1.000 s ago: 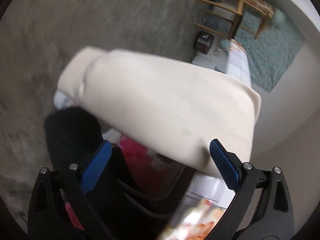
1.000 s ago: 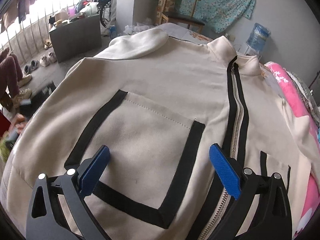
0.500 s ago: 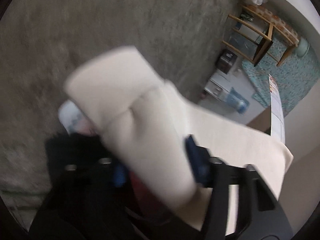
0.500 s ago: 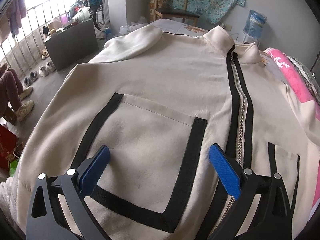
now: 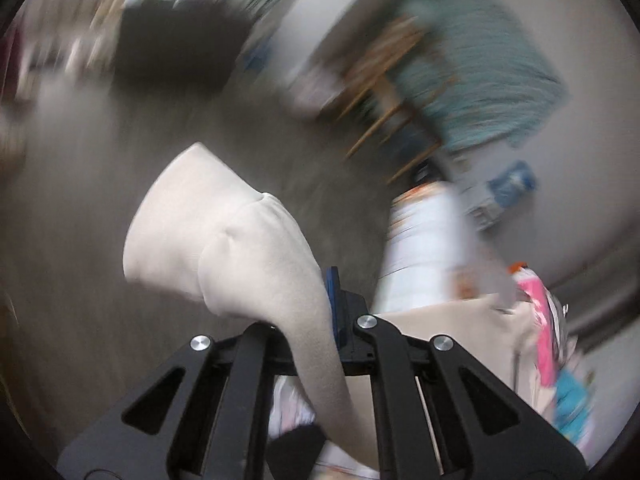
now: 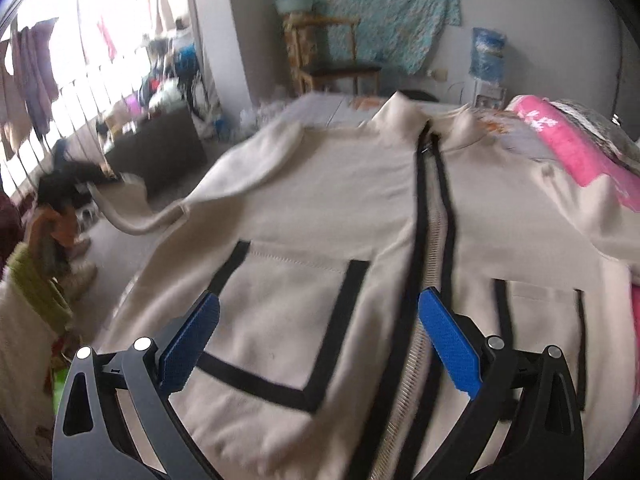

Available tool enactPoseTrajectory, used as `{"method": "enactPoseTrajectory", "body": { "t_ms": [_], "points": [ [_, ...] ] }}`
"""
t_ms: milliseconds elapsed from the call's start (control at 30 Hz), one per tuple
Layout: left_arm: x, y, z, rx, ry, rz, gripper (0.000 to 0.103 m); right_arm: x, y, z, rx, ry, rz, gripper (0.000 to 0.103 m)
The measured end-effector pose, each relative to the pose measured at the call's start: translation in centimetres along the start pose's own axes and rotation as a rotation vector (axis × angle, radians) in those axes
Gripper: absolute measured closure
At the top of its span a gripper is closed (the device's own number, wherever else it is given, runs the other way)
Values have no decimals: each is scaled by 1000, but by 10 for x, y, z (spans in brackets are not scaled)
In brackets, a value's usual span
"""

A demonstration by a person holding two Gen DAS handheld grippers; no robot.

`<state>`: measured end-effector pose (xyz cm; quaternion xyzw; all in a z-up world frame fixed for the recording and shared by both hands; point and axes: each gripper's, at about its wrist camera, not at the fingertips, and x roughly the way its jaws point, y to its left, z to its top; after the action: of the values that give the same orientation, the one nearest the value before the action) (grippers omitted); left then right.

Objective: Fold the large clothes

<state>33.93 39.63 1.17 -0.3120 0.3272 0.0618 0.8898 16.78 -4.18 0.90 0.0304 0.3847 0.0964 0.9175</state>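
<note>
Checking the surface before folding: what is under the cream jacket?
Under the jacket a pale printed sheet shows past the collar and a pink blanket at its right edge. Whatever lies beneath the jacket's middle is covered.

wooden chair [image 6: 336, 60] by grey wall [image 6: 532, 12].

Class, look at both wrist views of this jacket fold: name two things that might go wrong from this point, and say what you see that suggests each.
1. The left tool is shut on the sleeve near its cuff only; a fast swing (the view is blurred) might pull the fabric free.
2. The right tool hangs open above the jacket, holding nothing, so the body may drag or bunch as the sleeve is pulled.
</note>
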Motion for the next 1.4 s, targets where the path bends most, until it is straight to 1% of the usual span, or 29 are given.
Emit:
{"method": "enactPoseTrajectory", "body": {
  "t_ms": [67,133,167,200,233,267,300,333,367,400,433,500,533,567,600,633,700,767,800,900,933,1033,1133,1167,1233,1267,1300,1367,1400],
  "points": [
    [-47,-83,0,166,-78,-72,98,-20,-11,-3,23,-26,0,6],
    [-78,-143,-23,279,-89,-158,97,-44,-25,-8,39,-56,-12,6],
    [-88,-173,-38,330,-76,-206,97,-53,-30,-9,43,-67,-19,6],
    [-92,-214,-60,395,-38,-274,97,-66,-38,-12,49,-82,-31,6],
    [-94,-234,-74,422,-11,-306,92,-74,-44,-14,54,-91,-40,6],
    [-89,-264,-99,467,51,-358,88,-87,-54,-18,62,-104,-58,6],
    [-85,-276,-117,491,87,-379,80,-97,-64,-22,70,-113,-77,6],
    [-77,-295,-144,529,136,-389,69,-105,-74,-28,78,-112,-98,6],
    [-67,-312,-172,581,176,-378,62,-110,-82,-32,82,-105,-112,6],
    [-61,-319,-191,616,200,-370,48,-115,-90,-38,86,-90,-127,6],
    [-58,-323,-213,649,226,-357,39,-117,-98,-45,90,-71,-139,6],
    [-46,-322,-250,715,278,-314,34,-115,-116,-58,94,-13,-169,6],
    [-44,-319,-264,747,288,-291,29,-110,-123,-63,89,16,-180,6],
    [-49,-315,-279,766,287,-274,26,-106,-127,-66,82,41,-185,6],
    [-61,-297,-300,775,282,-250,20,-98,-131,-70,76,76,-186,6],
    [-65,-286,-312,770,278,-235,19,-88,-137,-72,76,117,-169,6],
    [-63,-266,-328,765,265,-192,19,-73,-143,-74,79,163,-142,6],
    [-68,-249,-325,748,242,-141,19,-62,-149,-73,88,196,-108,6],
    [-69,-235,-321,715,238,-120,19,-60,-152,-69,98,206,-84,6],
    [-67,-206,-306,626,218,-56,19,-68,-159,-49,130,184,18,6],
    [-63,-198,-310,618,214,-30,19,-71,-158,-44,134,179,33,6],
    [-50,-179,-302,602,214,81,20,-71,-165,-18,172,188,111,6],
    [-42,-166,-291,567,199,111,26,-48,-177,1,274,253,233,8],
    [-40,-164,-287,555,183,112,27,-38,-180,3,302,279,247,11],
    [-39,-158,-280,525,125,115,31,-22,-184,2,344,317,247,24],
    [-37,-155,-276,509,105,120,32,-10,-188,1,378,340,248,28],
    [-35,-152,-274,497,98,121,35,-3,-191,-2,403,354,253,37],
    [-31,-145,-270,459,100,113,40,11,-197,-7,447,381,247,44],
    [-29,-141,-268,438,117,99,42,16,-200,-8,462,386,242,48]
  ]
}}
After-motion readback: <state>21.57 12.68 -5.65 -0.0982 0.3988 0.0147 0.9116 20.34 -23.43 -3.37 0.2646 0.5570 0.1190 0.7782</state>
